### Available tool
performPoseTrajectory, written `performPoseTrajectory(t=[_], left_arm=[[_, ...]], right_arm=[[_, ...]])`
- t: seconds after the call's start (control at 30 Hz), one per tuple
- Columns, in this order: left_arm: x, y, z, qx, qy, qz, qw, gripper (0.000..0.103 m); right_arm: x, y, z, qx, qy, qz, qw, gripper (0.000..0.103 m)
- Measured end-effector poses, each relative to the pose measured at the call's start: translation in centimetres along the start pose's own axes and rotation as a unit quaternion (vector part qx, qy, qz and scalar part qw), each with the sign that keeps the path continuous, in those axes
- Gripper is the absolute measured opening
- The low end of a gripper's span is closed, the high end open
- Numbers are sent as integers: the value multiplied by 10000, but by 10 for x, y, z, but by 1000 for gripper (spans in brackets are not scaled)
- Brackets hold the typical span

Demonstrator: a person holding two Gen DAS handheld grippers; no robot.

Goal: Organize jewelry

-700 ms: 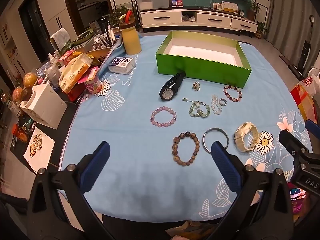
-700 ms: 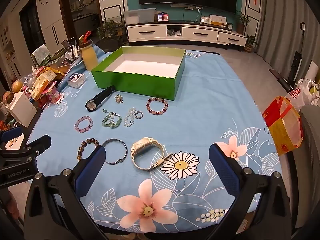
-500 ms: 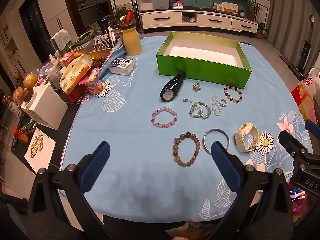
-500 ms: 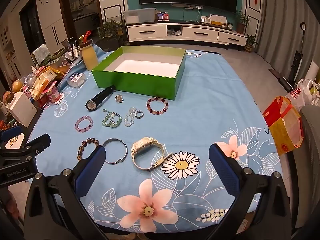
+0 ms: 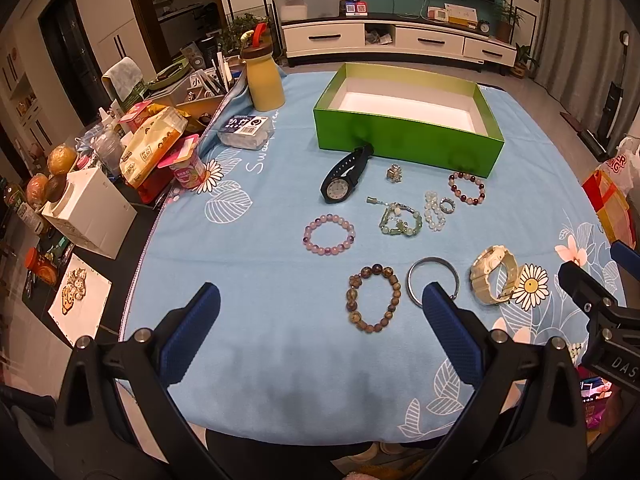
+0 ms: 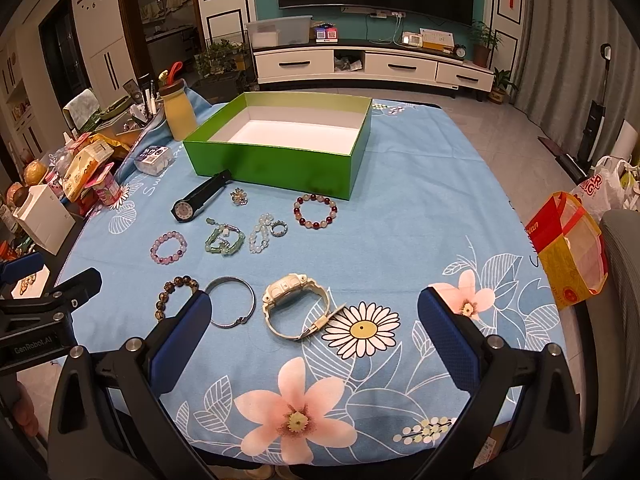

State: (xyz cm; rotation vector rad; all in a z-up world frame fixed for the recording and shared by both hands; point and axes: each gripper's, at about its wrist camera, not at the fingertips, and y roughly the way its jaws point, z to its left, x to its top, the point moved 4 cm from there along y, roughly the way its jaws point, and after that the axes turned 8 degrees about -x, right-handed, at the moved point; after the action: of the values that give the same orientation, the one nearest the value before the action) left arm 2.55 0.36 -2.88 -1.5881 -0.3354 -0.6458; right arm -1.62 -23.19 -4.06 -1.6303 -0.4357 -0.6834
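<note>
An empty green box (image 5: pixel 404 141) (image 6: pixel 276 164) stands at the back of the blue cloth. In front of it lie a black watch (image 5: pixel 344 176) (image 6: pixel 196 200), a pink bead bracelet (image 5: pixel 329 234) (image 6: pixel 169 247), a brown bead bracelet (image 5: pixel 373 298) (image 6: pixel 173 292), a silver bangle (image 5: pixel 433 277) (image 6: pixel 233 304), a cream watch (image 5: pixel 494 280) (image 6: pixel 296 308), a red bead bracelet (image 5: pixel 467 193) (image 6: pixel 315 211) and a green bracelet (image 5: pixel 400 222) (image 6: pixel 223 241). My left gripper (image 5: pixel 318 324) is open and empty near the front edge. My right gripper (image 6: pixel 314 328) is open and empty, just short of the cream watch.
A yellow bottle (image 5: pixel 264 80), snack packs (image 5: pixel 154 146) and a white carton (image 5: pixel 90 212) crowd the left side. A small clear box (image 5: pixel 245 131) lies near the bottle. A red and yellow bag (image 6: pixel 568 252) stands off the table's right edge.
</note>
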Motion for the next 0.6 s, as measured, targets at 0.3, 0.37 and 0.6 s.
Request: performPoseTrajectory(t=[0.3,0.37,0.6], left_arm=[[-1,-1,-1,1,-5,2,10000,101],[-1,-1,-1,-2,-4,0,10000,101],[-3,0,0,-11,-11,16,10000,101]], right_arm=[[0,1,0,8,3,6,10000,102],[0,1,1,10,7,3,10000,102],[0,1,1,13,9,11,10000,102]])
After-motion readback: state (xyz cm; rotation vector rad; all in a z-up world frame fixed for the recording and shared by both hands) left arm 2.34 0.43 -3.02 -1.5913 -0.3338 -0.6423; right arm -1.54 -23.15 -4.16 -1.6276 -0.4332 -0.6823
